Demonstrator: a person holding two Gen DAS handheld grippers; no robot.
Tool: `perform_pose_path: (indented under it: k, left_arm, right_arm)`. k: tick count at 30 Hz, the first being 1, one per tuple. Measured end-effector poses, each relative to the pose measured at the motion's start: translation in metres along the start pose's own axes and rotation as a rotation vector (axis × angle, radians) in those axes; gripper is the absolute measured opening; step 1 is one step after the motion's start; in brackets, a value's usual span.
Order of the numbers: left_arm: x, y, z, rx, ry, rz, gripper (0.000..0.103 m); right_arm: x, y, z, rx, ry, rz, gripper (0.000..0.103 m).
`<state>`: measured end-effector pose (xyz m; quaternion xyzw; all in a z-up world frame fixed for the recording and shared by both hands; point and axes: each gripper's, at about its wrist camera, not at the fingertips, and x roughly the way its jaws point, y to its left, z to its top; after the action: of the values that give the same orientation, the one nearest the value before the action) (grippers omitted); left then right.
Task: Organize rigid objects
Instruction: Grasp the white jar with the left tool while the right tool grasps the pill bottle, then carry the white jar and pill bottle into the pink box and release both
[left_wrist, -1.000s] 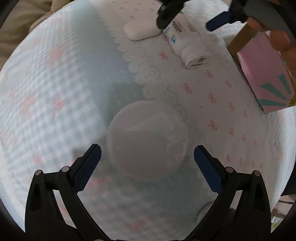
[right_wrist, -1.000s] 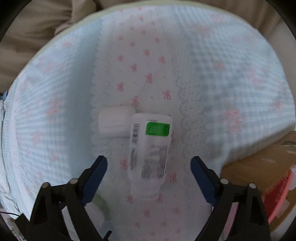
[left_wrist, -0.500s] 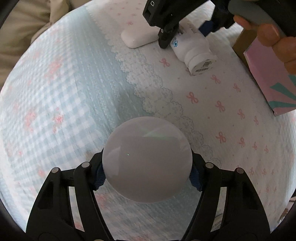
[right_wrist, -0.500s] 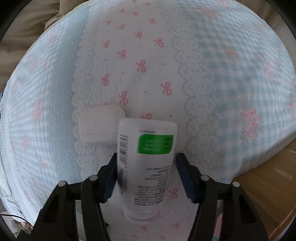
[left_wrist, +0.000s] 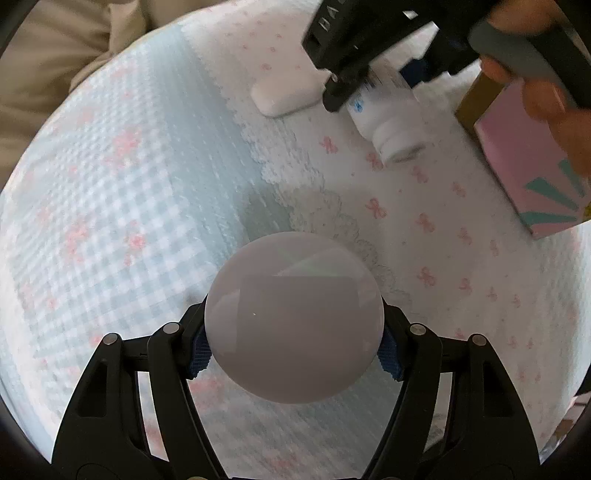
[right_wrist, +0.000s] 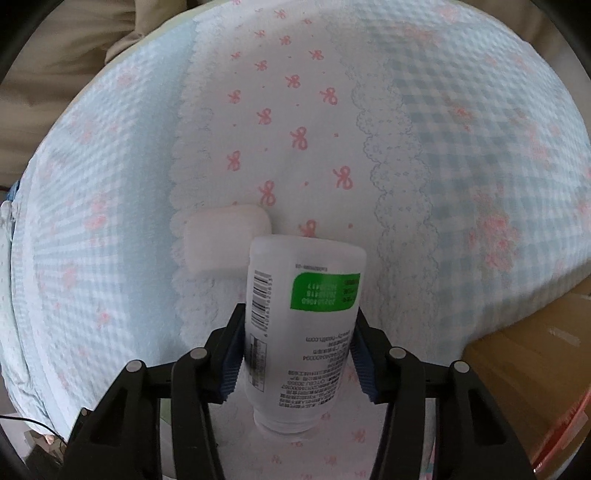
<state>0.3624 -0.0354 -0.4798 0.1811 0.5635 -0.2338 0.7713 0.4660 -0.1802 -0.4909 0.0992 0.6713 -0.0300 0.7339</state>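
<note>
My left gripper (left_wrist: 293, 350) is shut on a round frosted white ball-shaped object (left_wrist: 293, 317), held just above the patterned bed cover. My right gripper (right_wrist: 297, 354) is shut on a white plastic bottle (right_wrist: 303, 317) with a green label, its cap end toward me. In the left wrist view the right gripper (left_wrist: 373, 85) and the bottle (left_wrist: 391, 125) show at the upper right. A small white rounded case (right_wrist: 221, 236) lies just left of the bottle; it also shows in the left wrist view (left_wrist: 286, 92).
A pink box with teal rays (left_wrist: 532, 173) stands at the right on the bed cover (left_wrist: 129, 184). A brown cardboard box (right_wrist: 517, 369) sits at the lower right in the right wrist view. Beige fabric (left_wrist: 48, 55) lies beyond the bed's far edge.
Both grippers went from open to shut: the left on the white ball, the right on the bottle. Both objects now look slightly lifted.
</note>
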Motion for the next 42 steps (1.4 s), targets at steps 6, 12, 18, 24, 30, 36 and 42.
perform_pose_path:
  k: [6,12,18,24,30,36,42]
  left_arm:
    - [-0.043,0.008,0.002,-0.029,-0.040,-0.008,0.068]
    - [-0.108,0.009,-0.005,-0.047,-0.093,-0.037,0.068]
    - [-0.191,-0.007,-0.012,-0.017,-0.151,-0.037,0.068]
    - [-0.262,-0.020,-0.007,0.027,-0.221,-0.035,0.068]
    - [-0.308,-0.040,0.009,0.044,-0.292,-0.036,0.068]
    - [-0.329,-0.087,0.023,0.072,-0.323,-0.032,0.068]
    - [-0.327,-0.145,0.049,0.060,-0.351,-0.023,0.068]
  right_arm:
    - [-0.040,0.001,-0.022,-0.004,-0.034,0.032,0.048]
    - [-0.104,0.015,-0.052,-0.061,-0.089,0.047,0.048]
    - [-0.182,0.033,-0.092,-0.047,-0.130,0.110,0.048]
    - [-0.251,0.039,-0.133,-0.071,-0.162,0.109,0.048]
    - [-0.298,0.020,-0.159,-0.073,-0.205,0.090,0.048]
    - [-0.329,-0.021,-0.174,-0.050,-0.241,0.101,0.048]
    - [-0.347,-0.080,-0.180,-0.059,-0.246,0.118,0.048]
